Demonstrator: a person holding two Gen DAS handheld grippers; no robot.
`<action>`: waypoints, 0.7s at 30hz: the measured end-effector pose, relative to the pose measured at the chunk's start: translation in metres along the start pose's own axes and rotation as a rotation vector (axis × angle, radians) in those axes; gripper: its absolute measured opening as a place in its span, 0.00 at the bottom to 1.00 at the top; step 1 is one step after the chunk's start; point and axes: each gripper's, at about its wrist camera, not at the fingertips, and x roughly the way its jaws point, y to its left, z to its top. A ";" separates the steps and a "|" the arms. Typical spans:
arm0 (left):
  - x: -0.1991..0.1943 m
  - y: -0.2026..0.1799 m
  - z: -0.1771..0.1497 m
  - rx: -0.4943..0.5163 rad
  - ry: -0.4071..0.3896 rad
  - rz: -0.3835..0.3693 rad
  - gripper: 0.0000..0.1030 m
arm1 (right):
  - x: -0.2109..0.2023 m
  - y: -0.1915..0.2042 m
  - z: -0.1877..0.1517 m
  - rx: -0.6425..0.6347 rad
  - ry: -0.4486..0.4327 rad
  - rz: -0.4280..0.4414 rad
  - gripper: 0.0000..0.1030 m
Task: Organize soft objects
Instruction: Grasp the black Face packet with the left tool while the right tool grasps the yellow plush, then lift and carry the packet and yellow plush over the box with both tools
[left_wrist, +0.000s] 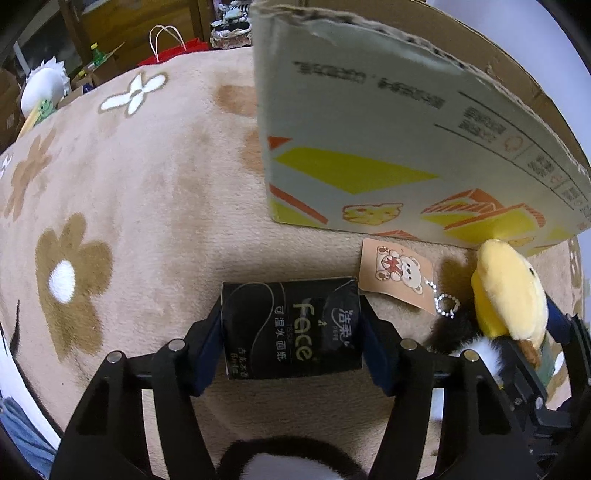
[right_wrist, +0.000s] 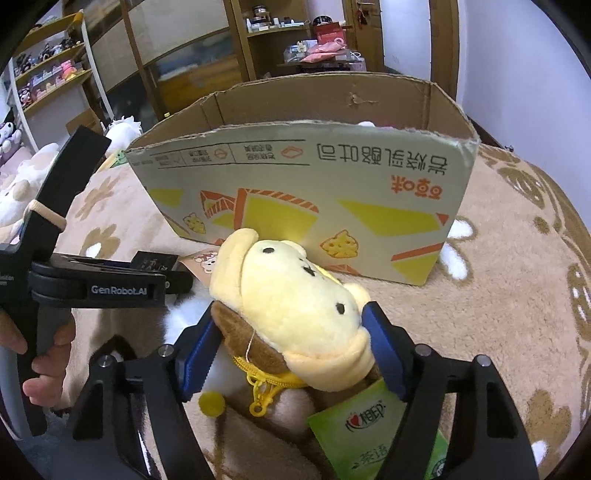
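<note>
Both tongs pinch soft things on the flowered blanket, facing the box.

The left tongs (left_wrist: 291, 328) clamp a black tissue pack (left_wrist: 291, 328) by its sides, ready to lift flat; the right tongs (right_wrist: 291, 339) squeeze a yellow plush toy (right_wrist: 295, 314) by the head, above a green tissue pack (right_wrist: 373, 435). A bear tag (left_wrist: 397, 275) lies between them. Beyond stands the open cardboard box (right_wrist: 314, 192), probably where both are headed.
</note>
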 end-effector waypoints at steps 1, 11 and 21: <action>-0.002 0.000 -0.002 0.001 -0.001 0.000 0.62 | -0.001 -0.001 0.000 0.003 -0.001 0.001 0.76; -0.021 0.007 -0.013 -0.018 -0.036 -0.001 0.62 | -0.012 -0.012 0.002 0.038 -0.026 -0.001 0.72; -0.055 -0.001 -0.030 0.005 -0.120 0.002 0.62 | -0.035 -0.018 0.004 0.085 -0.074 -0.020 0.72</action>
